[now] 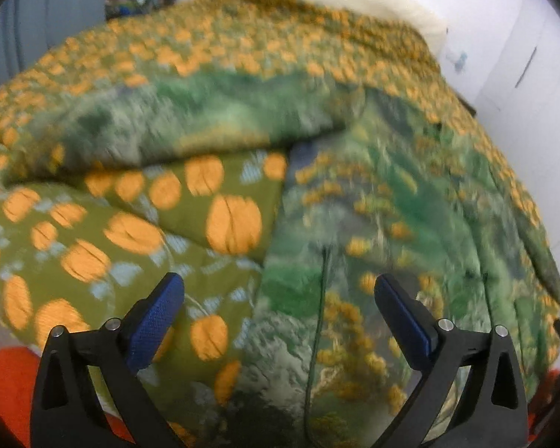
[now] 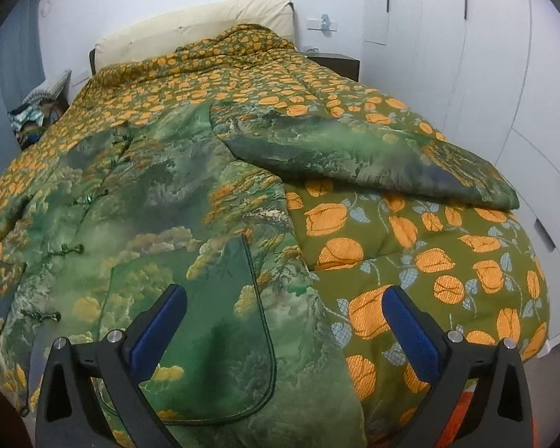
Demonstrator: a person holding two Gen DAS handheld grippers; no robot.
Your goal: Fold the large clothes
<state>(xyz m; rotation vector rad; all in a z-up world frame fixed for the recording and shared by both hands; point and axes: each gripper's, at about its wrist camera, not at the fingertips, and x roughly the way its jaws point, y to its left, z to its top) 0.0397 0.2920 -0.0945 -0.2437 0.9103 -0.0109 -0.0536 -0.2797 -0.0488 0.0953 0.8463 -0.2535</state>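
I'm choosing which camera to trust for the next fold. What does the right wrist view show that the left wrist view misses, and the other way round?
Only the right wrist view shows the jacket's knot buttons, its front pocket, the dark nightstand and the right gripper, open above the pocket edge.

Only the left wrist view, which is blurred, shows the left gripper, open over the jacket's edge, and an orange patch low at the left.

Both show the green jacket spread on the orange-flowered quilt, one sleeve stretched out sideways, and the cream headboard.

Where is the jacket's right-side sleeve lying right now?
In the right wrist view the sleeve lies stretched out to the right of the green jacket, flat on the orange-flowered quilt, beyond the open right gripper.
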